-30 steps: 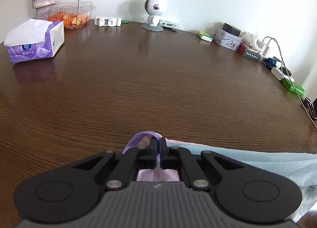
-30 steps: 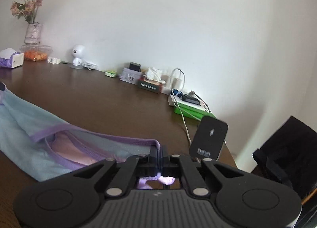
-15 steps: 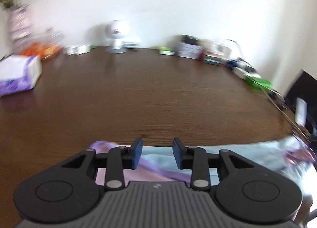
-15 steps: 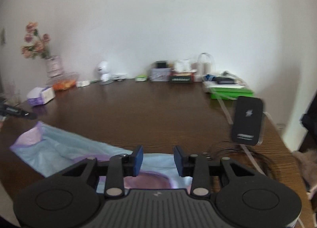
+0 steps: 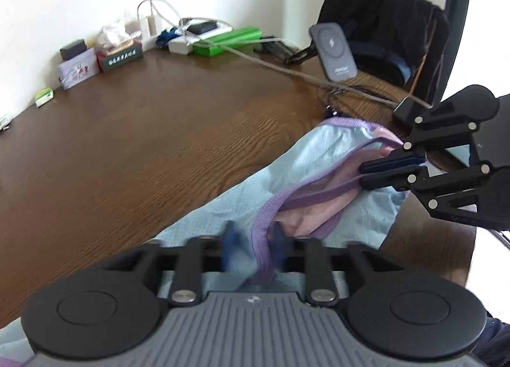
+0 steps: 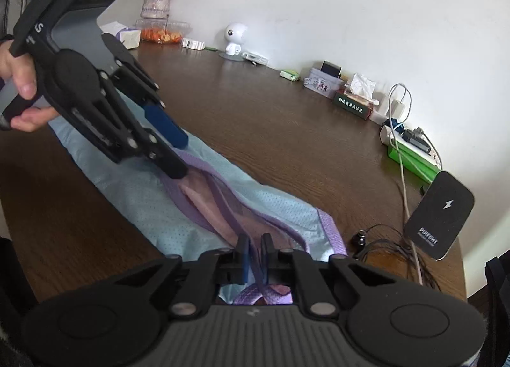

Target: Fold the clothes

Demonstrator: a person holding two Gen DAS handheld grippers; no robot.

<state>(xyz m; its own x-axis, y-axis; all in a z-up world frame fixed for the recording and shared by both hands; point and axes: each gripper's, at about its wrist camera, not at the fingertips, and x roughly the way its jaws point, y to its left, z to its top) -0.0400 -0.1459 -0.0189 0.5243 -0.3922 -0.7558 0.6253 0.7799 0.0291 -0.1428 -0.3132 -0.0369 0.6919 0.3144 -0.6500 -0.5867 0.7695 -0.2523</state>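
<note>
From your left wrist, your left gripper (image 5: 251,247) stands parted around the purple trim of the garment (image 5: 287,182) lying on the table (image 5: 127,150). From your right wrist, your right gripper (image 6: 254,252) is clamped on that trim.

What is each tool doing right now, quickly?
Left tool: open, its fingers either side of the garment's purple trim, not clamped.
Right tool: nearly closed on the same trim; a firm grip cannot be told.

The garment (image 6: 255,204) is pale blue mesh with lilac trim and a pink lining. The table (image 5: 143,150) is dark brown woodgrain. The grippers' pads (image 6: 165,126) are blue.
</note>
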